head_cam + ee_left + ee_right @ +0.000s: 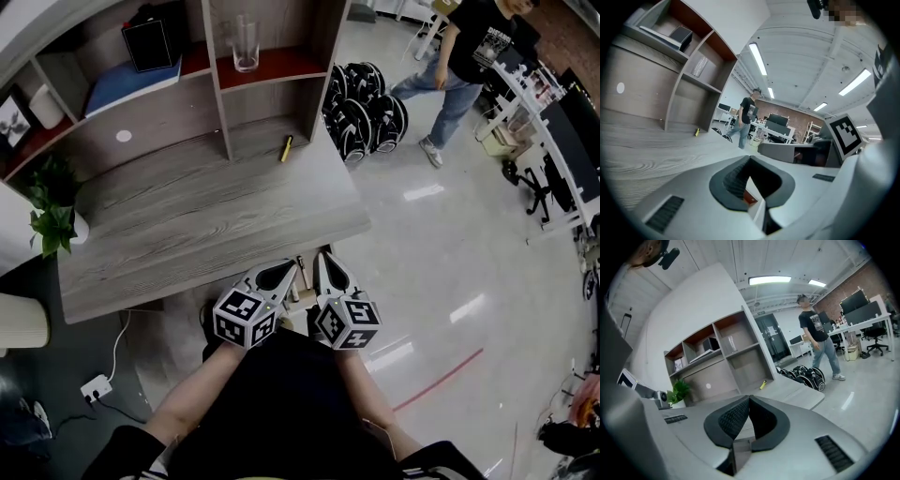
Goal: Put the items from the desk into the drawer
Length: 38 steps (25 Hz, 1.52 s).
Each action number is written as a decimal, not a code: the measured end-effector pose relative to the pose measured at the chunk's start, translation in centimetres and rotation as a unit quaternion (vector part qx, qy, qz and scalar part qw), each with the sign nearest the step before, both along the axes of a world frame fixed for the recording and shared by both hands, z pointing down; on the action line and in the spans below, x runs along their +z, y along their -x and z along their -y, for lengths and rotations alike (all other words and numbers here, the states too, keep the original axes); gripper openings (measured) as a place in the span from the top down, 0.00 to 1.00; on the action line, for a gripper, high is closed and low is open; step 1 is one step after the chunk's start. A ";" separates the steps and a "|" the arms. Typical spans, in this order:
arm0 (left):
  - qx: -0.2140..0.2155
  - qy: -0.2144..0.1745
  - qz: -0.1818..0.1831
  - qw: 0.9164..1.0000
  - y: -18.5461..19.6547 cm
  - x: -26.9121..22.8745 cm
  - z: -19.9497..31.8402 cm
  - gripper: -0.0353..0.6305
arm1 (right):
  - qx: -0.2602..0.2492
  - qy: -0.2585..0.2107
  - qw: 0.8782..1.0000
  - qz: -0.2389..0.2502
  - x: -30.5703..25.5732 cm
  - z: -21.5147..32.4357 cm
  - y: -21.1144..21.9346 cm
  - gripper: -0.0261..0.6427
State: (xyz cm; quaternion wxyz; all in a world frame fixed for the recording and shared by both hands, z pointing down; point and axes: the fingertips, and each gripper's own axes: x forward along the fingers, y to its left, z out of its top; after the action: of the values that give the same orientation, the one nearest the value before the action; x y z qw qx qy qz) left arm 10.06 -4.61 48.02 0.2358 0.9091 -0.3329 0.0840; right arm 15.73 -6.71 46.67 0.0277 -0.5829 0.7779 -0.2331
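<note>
A small yellow marker-like item [286, 148] lies at the back of the grey wood-grain desk [187, 216], by the foot of the shelf unit; it also shows in the left gripper view [697, 132] and the right gripper view [762, 385]. Both grippers hang side by side just off the desk's front edge, close to the person's body and well short of the item. My left gripper [284, 272] [749, 159] has its pads together with nothing between them. My right gripper [322, 265] [749, 399] is likewise shut and empty. No drawer can be made out.
The shelf unit holds a clear glass [246, 44], a black box [147, 42] and a blue folder [127, 84]. A potted plant [52, 211] stands at the desk's left end. Black bags [366, 117] lie on the floor; a person [464, 66] walks beyond them.
</note>
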 end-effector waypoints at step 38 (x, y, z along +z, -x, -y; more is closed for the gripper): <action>-0.086 0.017 0.028 0.996 5.0 1.5 5.9 0.93 | -0.019 0.069 0.997 -0.021 3.4 8.8 3.1 0.97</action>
State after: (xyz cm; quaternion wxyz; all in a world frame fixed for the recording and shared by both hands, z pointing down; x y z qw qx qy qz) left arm 5.07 -10.50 49.57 0.2482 0.8702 -0.4150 0.0941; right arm 12.64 -15.55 50.07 -0.0336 -0.5736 0.7710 -0.2747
